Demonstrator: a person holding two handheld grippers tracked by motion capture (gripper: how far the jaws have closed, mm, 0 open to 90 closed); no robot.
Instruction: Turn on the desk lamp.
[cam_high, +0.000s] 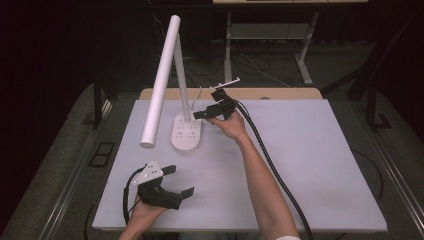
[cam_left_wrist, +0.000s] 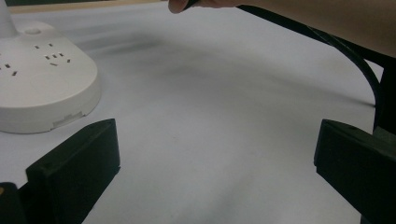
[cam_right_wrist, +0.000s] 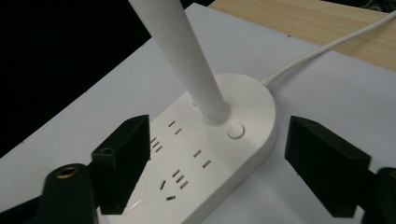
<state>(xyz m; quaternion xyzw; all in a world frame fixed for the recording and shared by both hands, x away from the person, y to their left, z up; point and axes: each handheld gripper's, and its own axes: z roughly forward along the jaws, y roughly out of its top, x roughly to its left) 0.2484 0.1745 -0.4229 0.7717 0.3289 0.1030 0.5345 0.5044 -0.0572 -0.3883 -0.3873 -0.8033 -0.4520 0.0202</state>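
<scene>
Jaws of the right gripper (cam_right_wrist: 217, 158) stand wide apart, holding nothing, and hover just above the white oval lamp base with built-in sockets (cam_right_wrist: 219, 140). In the right gripper view the round button (cam_right_wrist: 236, 130) lies between the jaws, just beside the foot of the white stem (cam_right_wrist: 187, 51), and a white cord (cam_right_wrist: 327, 46) runs off toward 2 o'clock over the wooden table edge (cam_right_wrist: 299, 18). From the high view the base (cam_high: 186, 134) sits at about 11 o'clock from the middle of the white tabletop (cam_high: 310, 165), with the right gripper (cam_high: 212, 112) at its 2 o'clock side. The left gripper (cam_high: 181, 181) rests at 7 o'clock on the table, jaws spread wide and empty, well apart from the base.
</scene>
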